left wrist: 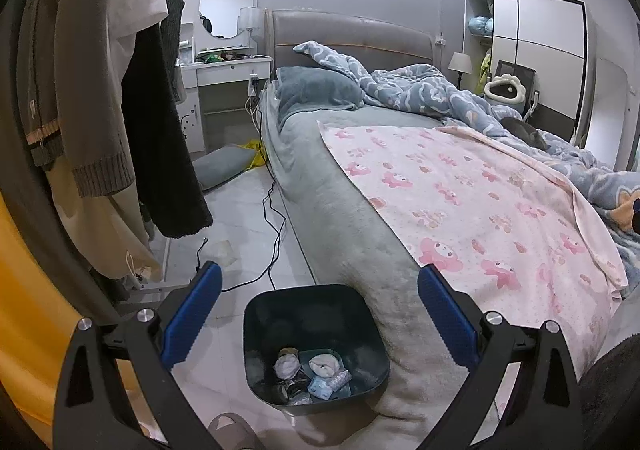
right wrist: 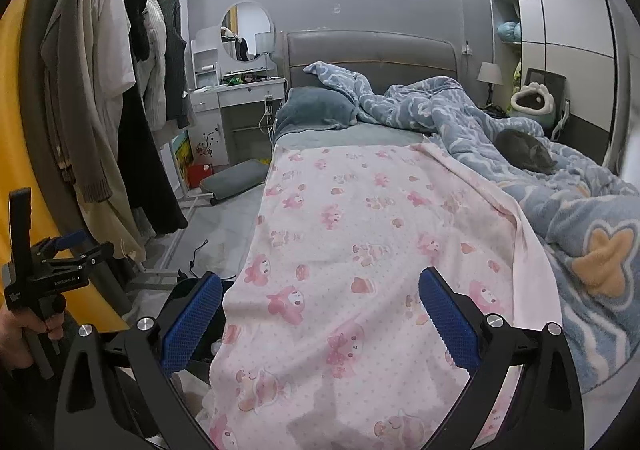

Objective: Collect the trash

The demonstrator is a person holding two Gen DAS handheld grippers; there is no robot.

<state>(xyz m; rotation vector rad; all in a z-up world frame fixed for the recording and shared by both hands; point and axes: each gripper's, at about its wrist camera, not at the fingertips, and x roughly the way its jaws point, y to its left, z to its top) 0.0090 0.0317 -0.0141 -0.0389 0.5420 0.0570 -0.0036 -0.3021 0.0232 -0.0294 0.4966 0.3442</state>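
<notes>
Item one, the left gripper (left wrist: 318, 314), is hovering with its jaws spread wide and gripping nothing, directly above a dark trash bin (left wrist: 256, 334) that is standing on the tiled floor (left wrist: 240, 210) against the near corner of the bed (left wrist: 352, 218); crumpled tissues and wrappers (left wrist: 312, 372) are lying in the bin's bottom. Item two, the right gripper (right wrist: 320, 314), is likewise holding its jaws spread and empty over the pink patterned blanket (right wrist: 360, 234) that is covering the bed. A grey cat (right wrist: 524, 154) is lying curled on the blue quilt (right wrist: 440, 106), well apart from both grippers.
</notes>
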